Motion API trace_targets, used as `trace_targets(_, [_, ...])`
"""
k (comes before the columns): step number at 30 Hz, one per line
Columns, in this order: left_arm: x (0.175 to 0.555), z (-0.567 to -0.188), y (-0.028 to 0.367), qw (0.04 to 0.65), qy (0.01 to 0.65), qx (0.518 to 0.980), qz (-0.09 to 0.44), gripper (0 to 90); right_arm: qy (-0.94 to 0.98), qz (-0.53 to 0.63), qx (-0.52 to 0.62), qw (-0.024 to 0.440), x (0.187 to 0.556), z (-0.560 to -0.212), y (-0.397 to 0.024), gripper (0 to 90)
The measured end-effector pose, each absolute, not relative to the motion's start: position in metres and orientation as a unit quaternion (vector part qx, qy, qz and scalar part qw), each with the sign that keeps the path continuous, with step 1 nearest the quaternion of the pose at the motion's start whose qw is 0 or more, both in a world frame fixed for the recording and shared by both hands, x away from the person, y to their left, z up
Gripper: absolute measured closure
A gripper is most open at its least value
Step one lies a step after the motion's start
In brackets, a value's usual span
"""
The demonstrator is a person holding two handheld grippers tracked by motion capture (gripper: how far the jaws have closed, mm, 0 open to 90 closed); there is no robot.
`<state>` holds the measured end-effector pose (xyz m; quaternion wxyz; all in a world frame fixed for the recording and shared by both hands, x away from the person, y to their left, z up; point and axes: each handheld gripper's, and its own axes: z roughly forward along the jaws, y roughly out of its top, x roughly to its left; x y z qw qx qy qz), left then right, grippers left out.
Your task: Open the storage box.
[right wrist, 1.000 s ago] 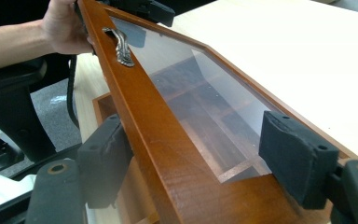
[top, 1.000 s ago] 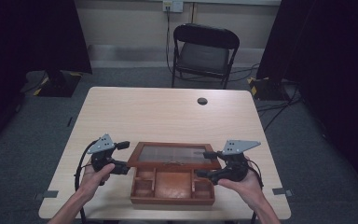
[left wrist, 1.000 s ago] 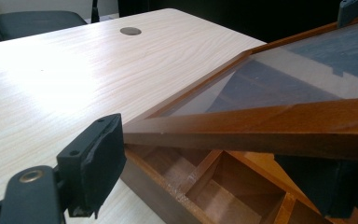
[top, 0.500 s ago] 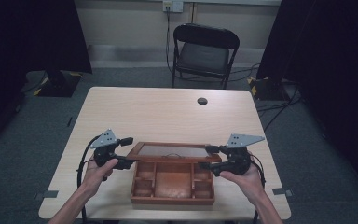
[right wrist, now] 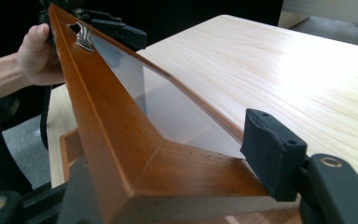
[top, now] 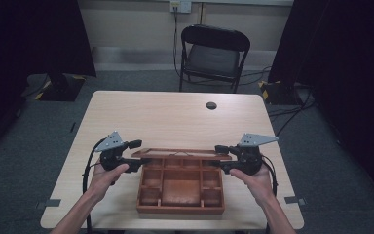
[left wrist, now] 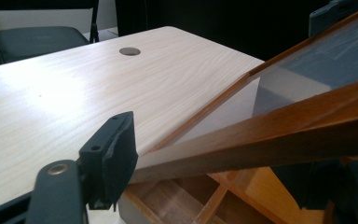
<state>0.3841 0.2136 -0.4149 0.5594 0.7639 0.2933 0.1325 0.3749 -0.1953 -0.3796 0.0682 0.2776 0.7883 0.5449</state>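
A brown wooden box with several open compartments sits at the table's near edge. Its glass-paned lid stands raised on the back edge and looks nearly edge-on in the high view. My left gripper is shut on the lid's left corner and my right gripper on its right corner. In the left gripper view the left gripper clamps the lid frame. In the right gripper view the right gripper clamps the lid frame, which carries a metal latch at its far end.
The pale wooden table stretches bare beyond the box, with a round cable hole near its far edge. A black folding chair stands behind the table. The person's hand holds the other gripper at the lid's far corner.
Both grippers have lifted the lid's free edge up and back. The lid showed its glass face over the rear compartments before; now it is a thin strip and more compartments show.
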Motion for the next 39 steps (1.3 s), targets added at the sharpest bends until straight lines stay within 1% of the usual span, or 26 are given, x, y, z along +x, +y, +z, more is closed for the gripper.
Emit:
trace_targets(5, [0.386,-0.412,0.212,0.564,0.287,0.76,0.147,31.2,0.779,0.556,0.285,0.06,0.383,-0.378,-0.196,41.3])
trace_targets(11, [0.389,-0.413,0.215,0.569,0.295,0.753,0.15,30.3,0.779,0.554,0.287,0.068,0.387,-0.376,-0.196,42.7])
trace_targets(13, [0.391,-0.413,0.216,0.564,0.294,0.756,0.153,30.4,0.779,0.551,0.29,0.07,0.389,-0.376,-0.196,42.9])
trace_targets(17, [0.394,-0.416,0.217,0.568,0.297,0.755,0.137,32.3,0.777,0.551,0.296,0.067,0.394,-0.379,-0.196,42.8])
trace_targets(26, [0.399,-0.416,0.215,0.553,0.314,0.76,0.134,33.8,0.77,0.558,0.303,0.072,0.401,-0.381,-0.197,43.4])
trace_targets(29, [0.4,-0.414,0.214,0.555,0.321,0.755,0.136,34.8,0.767,0.559,0.306,0.071,0.404,-0.382,-0.198,43.4])
trace_targets(33, [0.404,-0.41,0.213,0.557,0.319,0.756,0.128,38.1,0.765,0.559,0.312,0.073,0.406,-0.384,-0.199,44.0])
trace_targets(34, [0.406,-0.411,0.213,0.557,0.321,0.756,0.122,42.5,0.763,0.56,0.314,0.073,0.408,-0.384,-0.2,44.3])
trace_targets(39, [0.409,-0.413,0.211,0.552,0.324,0.758,0.122,47.9,0.761,0.559,0.322,0.071,0.412,-0.387,-0.201,45.3])
